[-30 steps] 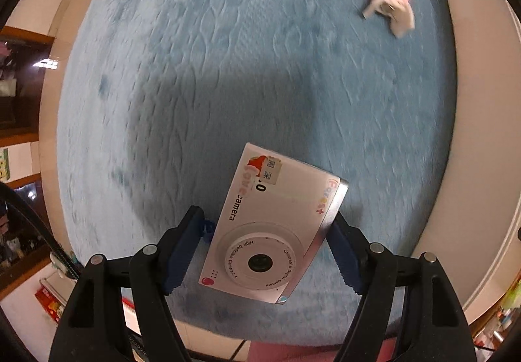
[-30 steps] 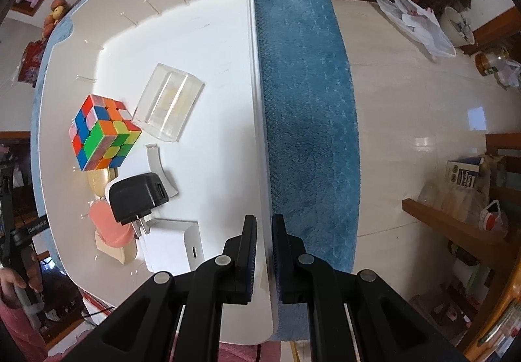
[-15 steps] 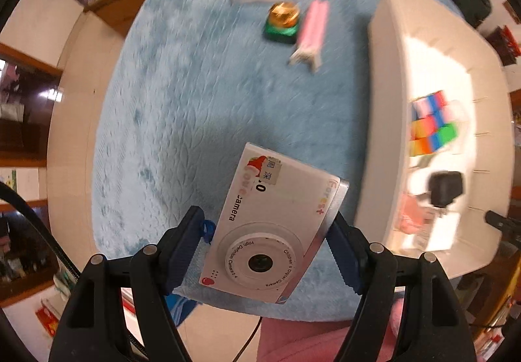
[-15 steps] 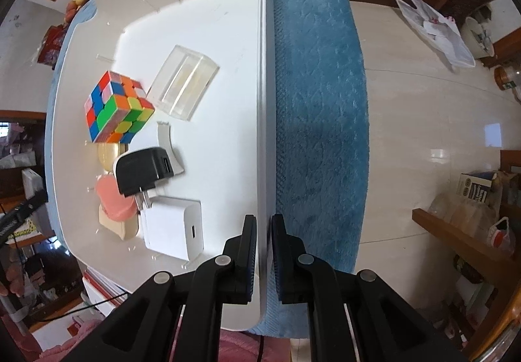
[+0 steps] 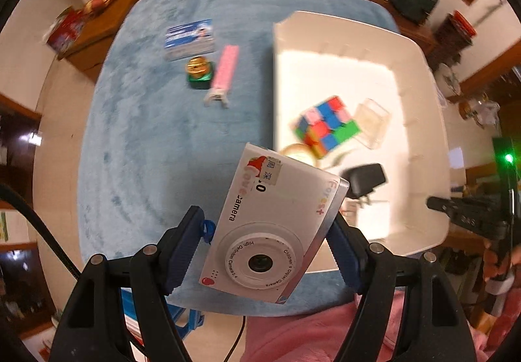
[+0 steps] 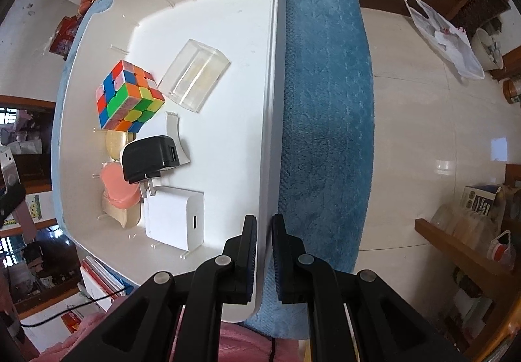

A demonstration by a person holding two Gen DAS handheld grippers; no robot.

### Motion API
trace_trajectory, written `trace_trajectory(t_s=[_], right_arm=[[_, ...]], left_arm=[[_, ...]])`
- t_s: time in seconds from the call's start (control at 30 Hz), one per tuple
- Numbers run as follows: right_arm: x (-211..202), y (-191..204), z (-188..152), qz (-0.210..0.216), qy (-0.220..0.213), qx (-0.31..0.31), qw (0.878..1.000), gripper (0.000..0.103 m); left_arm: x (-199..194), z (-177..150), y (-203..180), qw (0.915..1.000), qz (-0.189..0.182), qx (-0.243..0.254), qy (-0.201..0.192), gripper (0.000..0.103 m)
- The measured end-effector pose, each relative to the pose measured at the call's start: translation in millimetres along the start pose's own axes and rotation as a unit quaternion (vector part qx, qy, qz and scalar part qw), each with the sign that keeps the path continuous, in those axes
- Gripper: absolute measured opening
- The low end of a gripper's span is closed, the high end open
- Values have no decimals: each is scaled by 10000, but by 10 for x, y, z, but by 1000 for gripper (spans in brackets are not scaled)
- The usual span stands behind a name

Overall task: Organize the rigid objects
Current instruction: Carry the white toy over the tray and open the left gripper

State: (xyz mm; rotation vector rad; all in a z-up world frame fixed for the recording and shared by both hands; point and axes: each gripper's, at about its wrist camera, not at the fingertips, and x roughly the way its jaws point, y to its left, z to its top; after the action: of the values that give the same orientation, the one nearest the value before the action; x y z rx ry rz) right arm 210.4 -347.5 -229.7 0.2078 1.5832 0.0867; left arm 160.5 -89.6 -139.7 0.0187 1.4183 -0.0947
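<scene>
Holding a white children's digital camera [image 5: 272, 231] in my left hand-held gripper [image 5: 265, 251], I have its two blue pads clamped on the camera's short ends, with the lens facing my wrist view and the body tilted. The camera hangs in the air above a counter covered with a blue fleece cloth [image 5: 156, 140], close to the near left corner of a white bin [image 5: 420, 101].

On the cloth, well apart from the camera, lie a blue and white box [image 5: 190, 38], a small green box with a gold top [image 5: 197, 72], and a pink stick-shaped item with a white end [image 5: 223, 75]. The green box and the pink item are just beside each other.

My right hand-held gripper [image 6: 263, 251] is pinched together on the bin's right wall [image 6: 272, 134], one finger inside, one outside.

Inside the bin sit a colourful puzzle cube [image 6: 128, 95], a clear plastic case [image 6: 195, 78], a black plug adapter [image 6: 149, 158], a white charger block [image 6: 176, 220], and a pink rounded piece [image 6: 115, 187]. The black adapter's prongs touch the white block. The cube and the clear case are just beside each other.

Pink fabric [image 5: 309, 329] shows at the bottom edge of both views.
</scene>
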Motion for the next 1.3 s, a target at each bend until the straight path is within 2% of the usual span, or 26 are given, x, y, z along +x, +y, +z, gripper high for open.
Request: trace_trajectory(t_s=[0.27,0.63,0.77,1.03,1.3], right_arm=[[-2,-24,-18,45,-26,-17,10000,10],[5,6,-29,18,-37,-75,10000,12],[3,12,-20,11,-47,-56,10000,12],[9,-2,-14,11,-44,31,10000,12],[36,-19,18,-28,8,156,9999,13]], left_arm=[[40,18,-432,9988,-207,437,-27,77],[-102,69,-850,9902,-748,1048,-548,77],[-109,111,-971,9874,-780,1248,-590,78],[-278,236,-1019,9796,-939,1399,-1097,80],[-195,336,-781,9837,-788,1211,-1072,81]])
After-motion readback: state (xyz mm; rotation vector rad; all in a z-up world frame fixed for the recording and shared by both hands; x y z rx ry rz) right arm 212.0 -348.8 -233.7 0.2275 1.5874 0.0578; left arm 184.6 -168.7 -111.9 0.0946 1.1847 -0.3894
